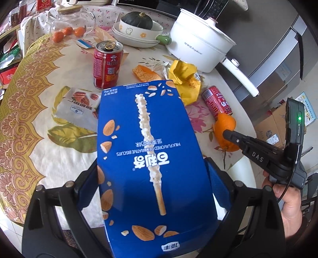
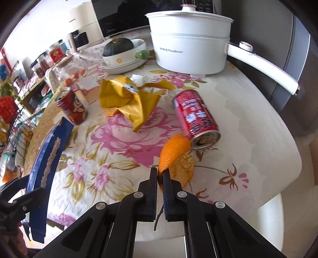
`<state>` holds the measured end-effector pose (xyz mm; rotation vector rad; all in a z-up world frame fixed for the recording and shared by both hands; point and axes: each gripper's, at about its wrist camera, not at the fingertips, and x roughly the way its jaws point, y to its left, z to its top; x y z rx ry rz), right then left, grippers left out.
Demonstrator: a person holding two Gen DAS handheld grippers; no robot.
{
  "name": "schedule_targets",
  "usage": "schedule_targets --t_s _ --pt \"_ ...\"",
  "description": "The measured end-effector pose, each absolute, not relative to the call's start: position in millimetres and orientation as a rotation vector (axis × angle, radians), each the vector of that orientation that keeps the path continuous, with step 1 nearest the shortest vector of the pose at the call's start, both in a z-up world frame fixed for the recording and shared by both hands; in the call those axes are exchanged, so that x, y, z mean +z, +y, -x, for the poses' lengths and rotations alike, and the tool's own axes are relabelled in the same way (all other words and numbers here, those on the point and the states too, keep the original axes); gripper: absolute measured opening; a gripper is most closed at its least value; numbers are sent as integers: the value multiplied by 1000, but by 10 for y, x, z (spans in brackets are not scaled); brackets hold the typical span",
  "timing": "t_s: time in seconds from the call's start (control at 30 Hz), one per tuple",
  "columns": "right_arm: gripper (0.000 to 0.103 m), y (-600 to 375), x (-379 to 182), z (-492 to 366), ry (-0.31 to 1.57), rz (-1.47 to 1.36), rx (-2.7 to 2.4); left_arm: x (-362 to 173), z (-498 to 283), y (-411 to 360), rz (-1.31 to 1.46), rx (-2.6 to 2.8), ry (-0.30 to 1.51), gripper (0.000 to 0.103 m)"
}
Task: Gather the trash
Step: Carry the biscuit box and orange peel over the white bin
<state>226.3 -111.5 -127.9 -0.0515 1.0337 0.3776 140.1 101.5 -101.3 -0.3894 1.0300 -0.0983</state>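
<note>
My left gripper [image 1: 153, 178] is shut on a blue biscuit box [image 1: 151, 158] and holds it above the table's near edge; the box also shows in the right wrist view [image 2: 49, 154]. My right gripper [image 2: 160, 174] is shut on a piece of orange peel [image 2: 173, 150], just above the floral tablecloth [image 2: 119, 178]; the gripper [image 1: 228, 134] and peel [image 1: 225, 127] show in the left wrist view too. A red can lies on its side [image 2: 195, 117] beside the peel. A second red can stands upright [image 1: 108, 65]. A crumpled yellow wrapper [image 2: 129, 99] lies mid-table.
A white electric pot [image 2: 188, 39] with a long handle stands at the back right. Stacked dishes hold a dark squash [image 1: 137, 18]. A glass jar [image 1: 69, 21], small oranges [image 1: 67, 32], a nut packet [image 1: 79, 107] and another peel piece [image 1: 144, 73] lie on the table. A cardboard box [image 1: 278, 123] sits on the floor.
</note>
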Motion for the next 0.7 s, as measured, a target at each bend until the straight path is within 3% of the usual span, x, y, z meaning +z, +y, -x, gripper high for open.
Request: schedule_targets --t_s 0.7 --pt "5 -1447 -732 -1970 944 -78 451 -854 -1323 925 428 -170 998 97"
